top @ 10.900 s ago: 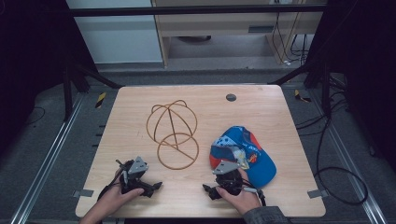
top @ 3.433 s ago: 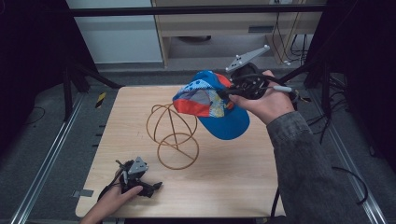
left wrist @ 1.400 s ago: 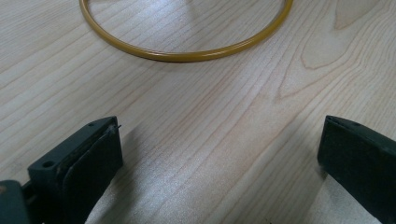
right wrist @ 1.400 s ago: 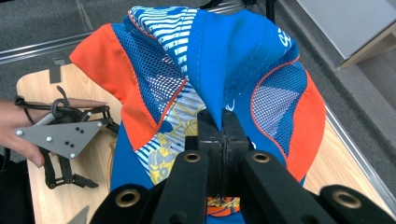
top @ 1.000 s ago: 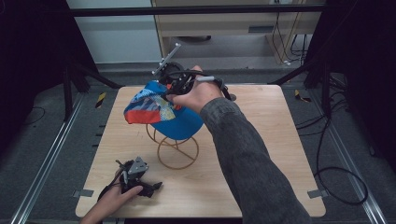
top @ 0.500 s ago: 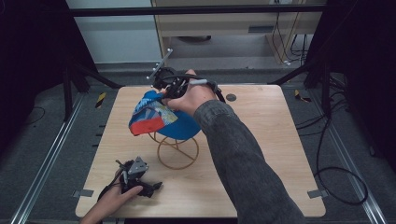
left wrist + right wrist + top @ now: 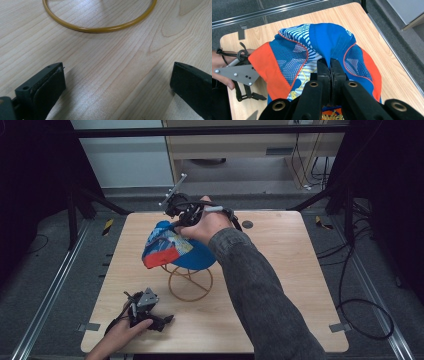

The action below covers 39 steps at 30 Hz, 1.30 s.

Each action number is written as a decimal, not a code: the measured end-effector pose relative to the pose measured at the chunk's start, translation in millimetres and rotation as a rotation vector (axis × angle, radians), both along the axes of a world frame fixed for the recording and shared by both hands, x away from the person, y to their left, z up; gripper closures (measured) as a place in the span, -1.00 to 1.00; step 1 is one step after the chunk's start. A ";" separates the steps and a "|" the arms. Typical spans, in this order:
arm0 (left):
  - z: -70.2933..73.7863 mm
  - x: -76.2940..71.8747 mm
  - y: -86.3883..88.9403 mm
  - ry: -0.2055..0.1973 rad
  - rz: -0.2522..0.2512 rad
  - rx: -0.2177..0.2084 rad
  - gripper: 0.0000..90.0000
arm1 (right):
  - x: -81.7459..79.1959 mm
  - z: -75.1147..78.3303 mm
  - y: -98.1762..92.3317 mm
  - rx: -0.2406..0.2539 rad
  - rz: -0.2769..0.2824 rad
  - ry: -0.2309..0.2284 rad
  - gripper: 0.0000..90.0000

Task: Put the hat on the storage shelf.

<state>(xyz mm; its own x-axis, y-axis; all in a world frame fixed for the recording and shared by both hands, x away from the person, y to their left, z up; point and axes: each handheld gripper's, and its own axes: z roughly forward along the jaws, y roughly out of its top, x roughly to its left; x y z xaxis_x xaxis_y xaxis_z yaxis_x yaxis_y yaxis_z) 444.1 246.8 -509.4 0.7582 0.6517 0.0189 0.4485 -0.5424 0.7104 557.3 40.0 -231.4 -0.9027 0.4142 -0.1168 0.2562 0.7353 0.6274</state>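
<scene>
Right gripper [image 7: 330, 65] pinches cap [image 7: 172, 247] fabric, cap draped over wire stand [image 7: 190, 282]. Left gripper [image 7: 117, 85] rests on table [image 7: 280, 285], jaws apart.

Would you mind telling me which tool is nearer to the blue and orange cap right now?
The right tool: it is pinched shut on the cap, holding it over the wire hat stand. The left tool rests open on the table's near edge, apart from the cap.

The cap [image 7: 172, 247] hides the wire stand's [image 7: 190, 282] dome; its base ring stays visible.
</scene>
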 end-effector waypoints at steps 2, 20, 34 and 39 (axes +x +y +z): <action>0.0 0.0 0.0 0.000 0.000 0.000 -1.00 | 0.7 -0.4 -1.1 0.004 0.002 0.000 0.96; -0.1 0.1 0.0 -0.003 0.001 0.000 -1.00 | -0.5 -2.4 -4.2 0.006 -0.016 0.003 0.54; 0.0 0.1 0.0 0.000 -0.001 0.000 -1.00 | -5.6 -2.0 -15.8 0.069 -0.065 -0.021 -0.03; 0.0 0.1 0.0 0.001 -0.001 0.000 -1.00 | -9.7 1.0 -23.1 0.096 -0.075 -0.030 -0.13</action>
<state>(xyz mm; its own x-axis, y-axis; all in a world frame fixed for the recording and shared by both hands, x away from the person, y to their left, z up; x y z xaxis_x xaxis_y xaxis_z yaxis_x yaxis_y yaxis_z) 444.2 246.9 -509.4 0.7587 0.6512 0.0187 0.4485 -0.5430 0.7099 547.6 16.9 -230.4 -0.8656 0.4908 -0.0997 0.2883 0.6510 0.7022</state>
